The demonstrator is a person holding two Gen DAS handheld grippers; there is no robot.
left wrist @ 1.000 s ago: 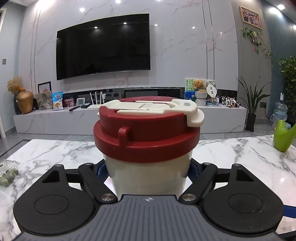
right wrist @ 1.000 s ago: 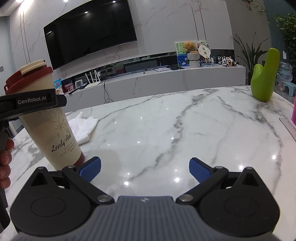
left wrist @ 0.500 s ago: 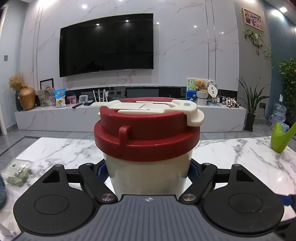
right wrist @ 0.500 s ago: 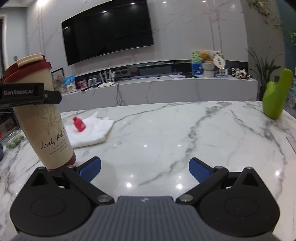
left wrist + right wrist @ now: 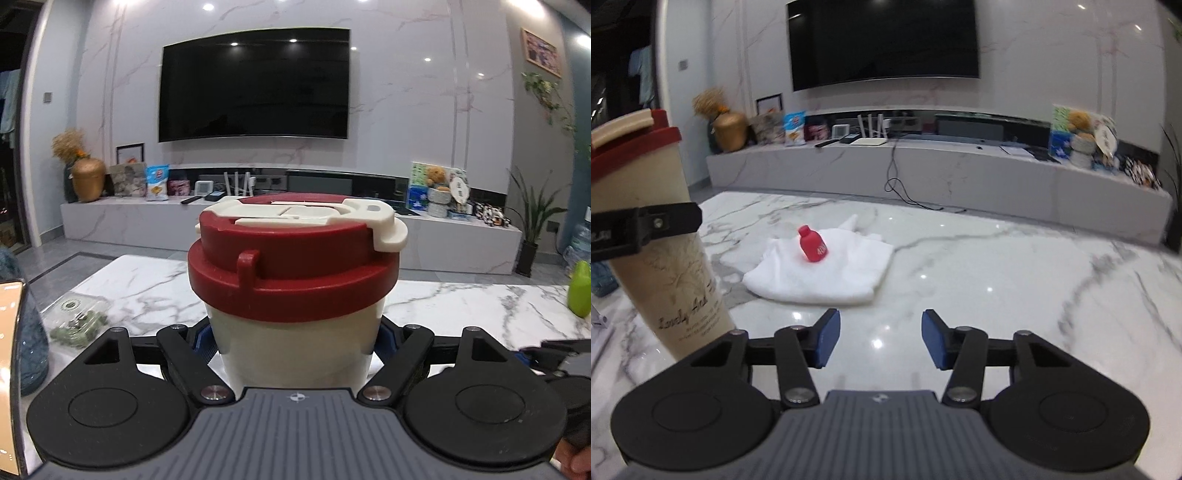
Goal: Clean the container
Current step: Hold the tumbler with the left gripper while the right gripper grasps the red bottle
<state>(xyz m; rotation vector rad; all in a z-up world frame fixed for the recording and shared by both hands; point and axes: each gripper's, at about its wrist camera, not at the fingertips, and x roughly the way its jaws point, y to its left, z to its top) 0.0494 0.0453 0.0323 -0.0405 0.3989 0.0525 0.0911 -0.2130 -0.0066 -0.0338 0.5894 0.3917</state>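
Right wrist view: the left gripper (image 5: 642, 229) is clamping the cup (image 5: 661, 258) at near left; the right gripper (image 5: 879, 338), empty, is closing, likely heading for the white cloth (image 5: 827, 277) beyond.

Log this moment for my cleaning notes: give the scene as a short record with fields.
container: cream tumbler with red lid, lid on
left gripper: shut on the tumbler below the lid
right gripper: closing, nothing between its fingers
cloth: white cloth on the marble table, ahead of the right gripper
on the cloth: small red bottle, tilted
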